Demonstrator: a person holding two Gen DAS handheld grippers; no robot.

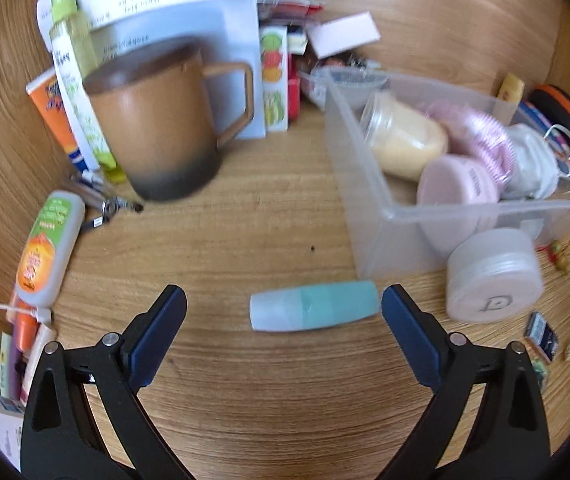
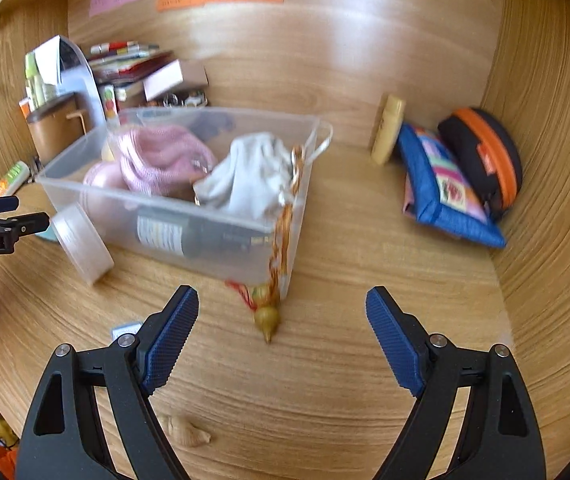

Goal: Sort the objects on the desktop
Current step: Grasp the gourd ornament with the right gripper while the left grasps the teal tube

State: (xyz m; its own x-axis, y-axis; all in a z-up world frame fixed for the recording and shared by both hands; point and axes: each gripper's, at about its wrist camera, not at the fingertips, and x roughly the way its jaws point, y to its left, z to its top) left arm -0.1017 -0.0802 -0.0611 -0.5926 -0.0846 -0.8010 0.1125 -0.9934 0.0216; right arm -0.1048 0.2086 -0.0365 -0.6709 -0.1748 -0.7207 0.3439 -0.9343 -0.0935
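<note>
A clear plastic bin (image 1: pixel 369 216) (image 2: pixel 157 224) holds a pink knit item (image 2: pixel 161 160), a grey cloth (image 2: pixel 253 176), pink jars (image 1: pixel 457 184) and a yellow jar (image 1: pixel 409 136). A teal tube (image 1: pixel 313 306) lies on the desk between the fingers of my open, empty left gripper (image 1: pixel 283 304), near the right finger. A frosted round jar (image 1: pixel 493 276) leans on the bin front. A gourd charm (image 2: pixel 267 316) on a tassel hangs out of the bin, just ahead of my open, empty right gripper (image 2: pixel 282 306). The left gripper also shows in the right wrist view (image 2: pixel 9 216).
A brown mug (image 1: pixel 157 120), tubes (image 1: pixel 51 248), pens and a white box (image 1: pixel 189 40) stand at the left. Stacked books (image 2: pixel 133 60) are at the back. A blue pouch (image 2: pixel 445 188), an orange-black case (image 2: pixel 485 156) and a yellow tube (image 2: pixel 387 128) sit at the right. A shell (image 2: pixel 189 432) lies near.
</note>
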